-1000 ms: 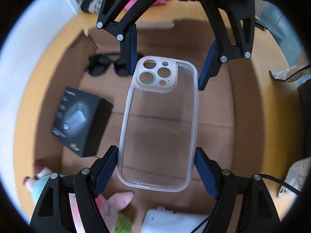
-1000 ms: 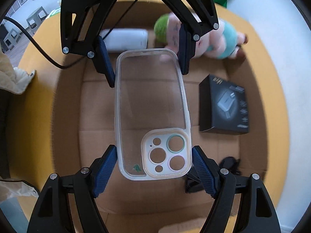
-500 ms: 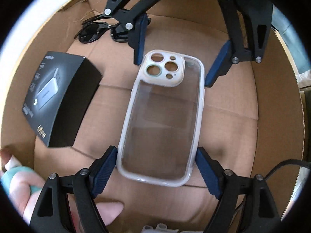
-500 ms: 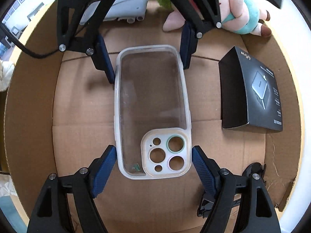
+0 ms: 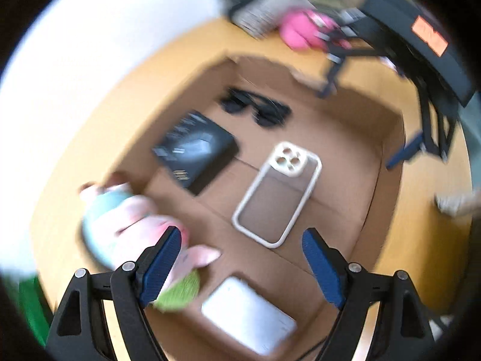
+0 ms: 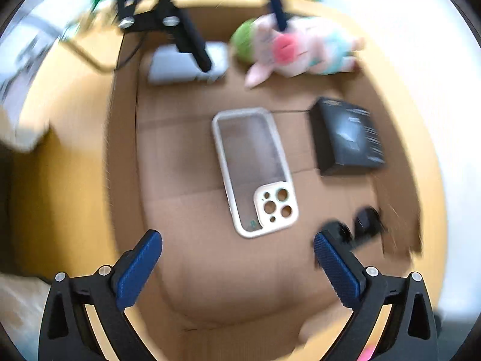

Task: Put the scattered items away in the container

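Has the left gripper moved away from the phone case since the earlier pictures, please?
Yes. The left gripper has let go and drawn back; the phone case lies on the box floor.

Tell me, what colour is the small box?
Black box, with pale print; the right wrist view shows it best.

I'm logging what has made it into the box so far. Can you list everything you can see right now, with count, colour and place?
cardboard box: 1, brown, on the yellow table
phone case: 1, clear with cream rim, flat on the middle of the box floor
black box: 1, black, on the box floor beside the phone case
sunglasses: 1, black, near a box corner
plush toy: 1, pink, teal and green, by the box wall
white device: 1, white, next to the plush toy
pink object: 1, pink, outside the box, blurred
left claw: 1, black with blue pads, open, empty
right claw: 1, black with blue pads, open, empty
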A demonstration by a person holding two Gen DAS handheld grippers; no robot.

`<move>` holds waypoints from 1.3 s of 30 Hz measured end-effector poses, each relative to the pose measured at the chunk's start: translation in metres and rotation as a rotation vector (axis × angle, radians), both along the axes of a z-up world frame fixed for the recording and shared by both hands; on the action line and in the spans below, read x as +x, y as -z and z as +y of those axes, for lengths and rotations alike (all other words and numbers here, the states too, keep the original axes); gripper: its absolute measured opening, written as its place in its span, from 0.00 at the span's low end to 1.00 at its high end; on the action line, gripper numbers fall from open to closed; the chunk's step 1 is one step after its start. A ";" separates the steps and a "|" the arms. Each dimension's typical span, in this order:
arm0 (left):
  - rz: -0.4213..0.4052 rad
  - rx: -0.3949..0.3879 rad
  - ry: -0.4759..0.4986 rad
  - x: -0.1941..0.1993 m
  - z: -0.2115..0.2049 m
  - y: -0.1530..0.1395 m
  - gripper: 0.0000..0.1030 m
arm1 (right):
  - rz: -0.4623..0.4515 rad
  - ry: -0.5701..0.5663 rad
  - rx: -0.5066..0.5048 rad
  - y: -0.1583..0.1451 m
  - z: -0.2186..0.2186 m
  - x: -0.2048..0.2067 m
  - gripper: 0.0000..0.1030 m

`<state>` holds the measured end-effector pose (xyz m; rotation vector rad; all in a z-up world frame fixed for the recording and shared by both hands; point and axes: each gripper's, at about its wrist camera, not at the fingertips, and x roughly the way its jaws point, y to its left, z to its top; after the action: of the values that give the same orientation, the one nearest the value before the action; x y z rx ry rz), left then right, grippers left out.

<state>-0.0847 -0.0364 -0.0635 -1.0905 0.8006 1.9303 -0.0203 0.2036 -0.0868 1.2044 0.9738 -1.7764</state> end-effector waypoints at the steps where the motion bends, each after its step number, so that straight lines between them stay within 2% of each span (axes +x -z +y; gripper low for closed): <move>1: 0.014 0.019 -0.047 -0.001 -0.004 -0.008 0.81 | 0.004 0.069 -0.025 -0.014 0.004 0.007 0.99; 5: 0.061 0.077 -0.287 0.040 -0.029 -0.068 0.81 | -0.016 0.309 -0.107 -0.045 0.008 0.030 0.99; 8: 0.076 0.137 -0.421 0.075 -0.048 -0.093 0.81 | -0.023 0.475 -0.226 -0.054 0.009 0.035 0.99; 12: 0.062 0.235 -0.587 0.112 -0.045 -0.106 0.81 | -0.013 0.655 -0.357 -0.066 0.009 0.044 0.99; 15: 0.044 0.301 -0.650 0.126 -0.033 -0.112 0.81 | 0.000 0.762 -0.397 -0.081 0.014 0.061 0.99; 21: 0.048 0.360 -0.707 0.133 -0.017 -0.122 0.81 | 0.028 0.874 -0.389 -0.102 0.019 0.080 0.99; 28: 0.060 0.374 -0.657 0.130 -0.017 -0.132 0.81 | 0.097 0.956 -0.392 -0.128 0.011 0.085 0.99; 39: 0.042 0.432 -0.648 0.130 -0.037 -0.134 0.81 | 0.121 1.005 -0.336 -0.137 -0.019 0.092 0.99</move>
<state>0.0454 -0.0735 0.0700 -1.1147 0.0102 2.5056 0.0719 0.1848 0.0504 1.4864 0.0397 -2.6547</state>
